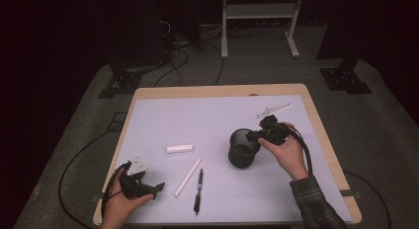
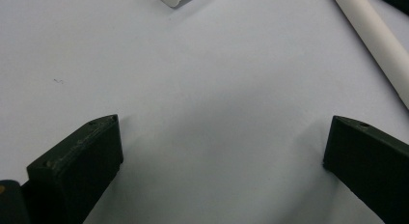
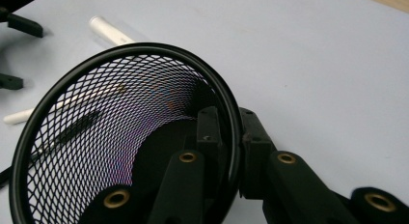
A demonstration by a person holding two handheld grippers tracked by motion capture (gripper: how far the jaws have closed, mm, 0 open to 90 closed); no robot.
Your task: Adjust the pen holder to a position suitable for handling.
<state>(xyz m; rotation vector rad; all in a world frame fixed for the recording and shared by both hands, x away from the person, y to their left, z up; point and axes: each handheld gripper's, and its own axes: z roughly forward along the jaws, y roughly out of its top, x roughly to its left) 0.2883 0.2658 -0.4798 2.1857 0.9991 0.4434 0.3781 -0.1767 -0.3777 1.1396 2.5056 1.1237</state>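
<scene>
Pinching mesh cup (image 3: 111, 137) rim, right hand-held gripper (image 3: 230, 142)

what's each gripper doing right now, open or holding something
Left gripper: open, jaws wide apart over bare table, holding nothing.
Right gripper: shut on the mesh cup, one jaw inside the rim, one outside.

Left of the mesh cup (image 1: 243, 148), open mat; a white stick (image 1: 188, 177), black pen (image 1: 198, 190) and white block (image 1: 179, 149) lie there.

White stick (image 2: 374, 38) runs off the left gripper view's edge; mesh cup (image 3: 120, 137) hides the pen (image 3: 72, 127) behind it.
</scene>
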